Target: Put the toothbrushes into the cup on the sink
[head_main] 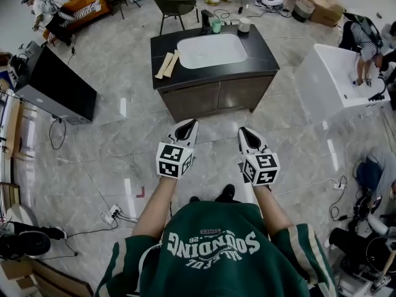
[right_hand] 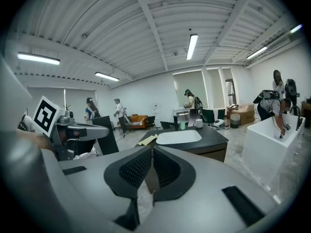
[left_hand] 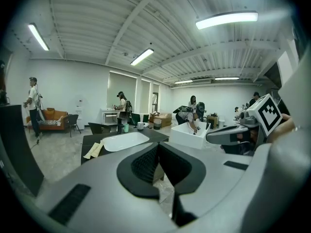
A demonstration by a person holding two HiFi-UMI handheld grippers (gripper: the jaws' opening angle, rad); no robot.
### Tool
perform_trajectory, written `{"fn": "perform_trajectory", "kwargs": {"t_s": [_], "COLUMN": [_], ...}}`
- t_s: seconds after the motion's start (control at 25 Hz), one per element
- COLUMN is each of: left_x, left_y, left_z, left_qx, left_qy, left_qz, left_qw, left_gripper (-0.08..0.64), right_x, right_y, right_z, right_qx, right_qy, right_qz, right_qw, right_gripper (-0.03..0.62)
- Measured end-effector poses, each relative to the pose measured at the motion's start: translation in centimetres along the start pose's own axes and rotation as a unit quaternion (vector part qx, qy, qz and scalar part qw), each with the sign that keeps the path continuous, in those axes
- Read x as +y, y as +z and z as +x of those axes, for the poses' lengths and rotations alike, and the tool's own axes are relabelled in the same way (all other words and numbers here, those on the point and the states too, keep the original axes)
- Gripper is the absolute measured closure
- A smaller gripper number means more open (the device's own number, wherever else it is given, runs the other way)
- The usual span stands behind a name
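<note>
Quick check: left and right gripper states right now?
Left gripper: closed, holding nothing.
Right gripper: closed, holding nothing.

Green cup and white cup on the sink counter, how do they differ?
The green cup is pale green; the white cup is plain white and looks a bit wider. The green cup stands right beside the dark faucet; the white cup stands further right in the head view. Both stand upright behind the basin.
</note>
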State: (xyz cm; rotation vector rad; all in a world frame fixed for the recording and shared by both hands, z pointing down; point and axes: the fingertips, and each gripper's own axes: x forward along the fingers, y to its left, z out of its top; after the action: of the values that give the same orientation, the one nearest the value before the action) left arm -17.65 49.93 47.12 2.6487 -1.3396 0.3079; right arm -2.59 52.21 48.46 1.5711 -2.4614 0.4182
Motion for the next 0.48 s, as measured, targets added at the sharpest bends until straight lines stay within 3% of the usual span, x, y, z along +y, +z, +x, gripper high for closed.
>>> {"fn": "perform_trajectory", "kwargs": {"t_s": [0.48], "left_x": [-1.2], "left_y": [0.3], "left_z": [4.7], "left_qx": [0.013], "left_qy": [0.022], "left_qz": [-0.009], "left_qw": [0.9996], "left_gripper": [0.549], "right_x": [-5.2], "right_y": [0.5], "right_z": [0.9], "right_qx": [0.009], "right_qy": [0.025], "right_qz": [0.004], "right_qw": [1.000], "right_gripper": [0.549]}}
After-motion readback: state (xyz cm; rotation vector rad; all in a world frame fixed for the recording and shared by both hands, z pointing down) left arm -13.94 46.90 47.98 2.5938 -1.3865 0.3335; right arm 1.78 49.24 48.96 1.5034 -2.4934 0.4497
